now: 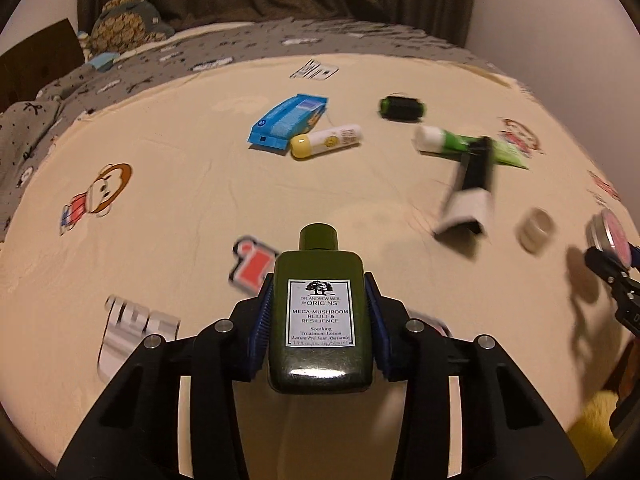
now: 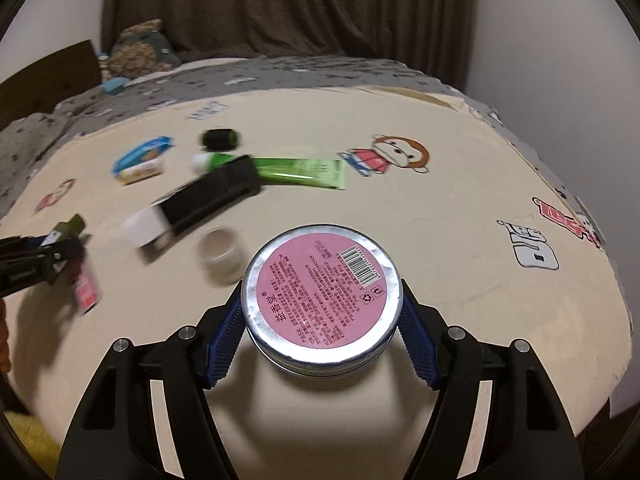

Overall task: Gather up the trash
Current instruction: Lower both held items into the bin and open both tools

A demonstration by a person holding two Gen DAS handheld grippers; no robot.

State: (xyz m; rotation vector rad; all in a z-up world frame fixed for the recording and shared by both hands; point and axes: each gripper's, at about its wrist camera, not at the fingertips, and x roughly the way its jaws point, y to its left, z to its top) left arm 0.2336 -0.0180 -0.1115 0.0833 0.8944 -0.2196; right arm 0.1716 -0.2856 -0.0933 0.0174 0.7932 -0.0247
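Observation:
My left gripper (image 1: 319, 294) is shut on a dark green lotion bottle (image 1: 320, 320) with a white label, held upright above the cream sheet (image 1: 180, 208). In the right wrist view my right gripper (image 2: 320, 300) is shut on a round metal tin (image 2: 322, 280) with a pink label, its blue pads pressed on the rim. At that view's left edge the left gripper (image 2: 60, 252) shows with the bottle (image 2: 70, 226). The tin (image 1: 610, 232) also shows at the right edge of the left wrist view.
On the sheet lie a blue packet (image 1: 288, 120), a yellow-capped white tube (image 1: 326, 140), a black and green roll (image 1: 402, 108), a green tube (image 1: 468, 146), a black-and-white box (image 1: 470, 196) and a small clear cup (image 1: 536, 228). A grey blanket (image 1: 240, 40) and dark curtain lie beyond.

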